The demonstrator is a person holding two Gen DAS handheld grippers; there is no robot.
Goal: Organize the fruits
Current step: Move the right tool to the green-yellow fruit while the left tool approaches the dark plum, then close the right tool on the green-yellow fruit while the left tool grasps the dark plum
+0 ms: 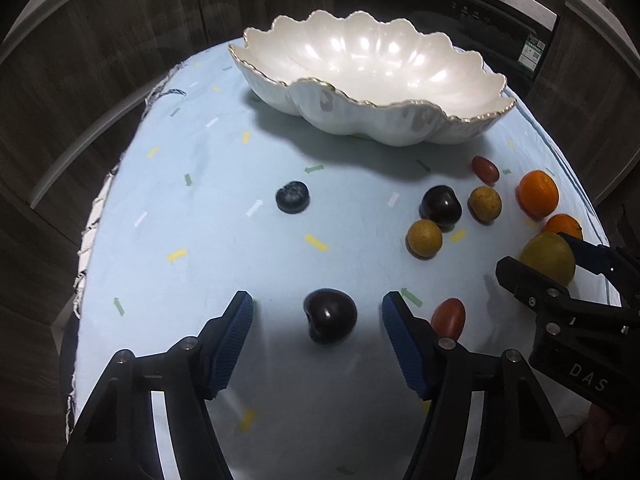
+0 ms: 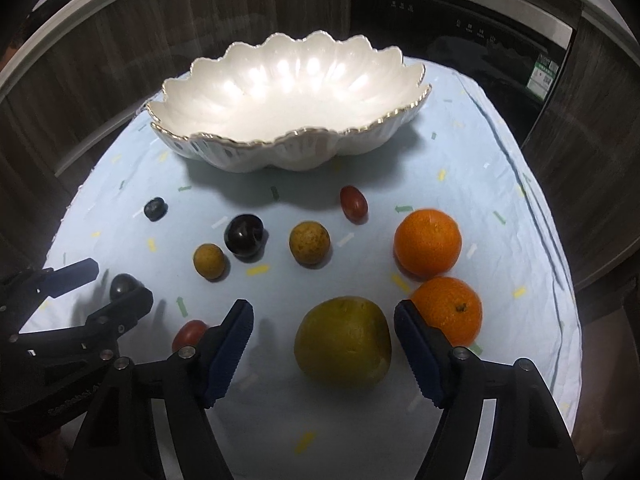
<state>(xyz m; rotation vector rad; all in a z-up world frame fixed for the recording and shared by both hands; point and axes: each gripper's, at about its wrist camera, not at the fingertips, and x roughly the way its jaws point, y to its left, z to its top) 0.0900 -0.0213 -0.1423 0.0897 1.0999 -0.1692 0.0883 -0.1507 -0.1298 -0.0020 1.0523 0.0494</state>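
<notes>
Scalloped white bowl [image 2: 288, 92], gilt rim, upright and empty at far side of surface. In front, loose fruit: blueberry [image 1: 293, 197], two dark plums [image 1: 330, 317], two oranges [image 2: 427, 241], yellow-green pear [image 2: 343, 347], two red grape tomatoes [image 2: 353, 204], two small brownish-yellow fruits [image 2: 309, 243].

Left gripper [image 1: 318, 308] & right gripper [image 2: 324, 314]: black plastic linkage arms w/ silver screws, blue ribbed pads [image 1: 234, 340]; white "DAS" lettering printed.

The bowl [image 2: 288, 104] stands at the back of the worktop [image 2: 500, 184]. Before it lie the fruits: a blueberry [image 2: 155, 208] far left, two oranges [image 2: 427, 241] right, a mango [image 2: 343, 341] nearest, just left of the nearer orange [image 2: 452, 308].
</notes>
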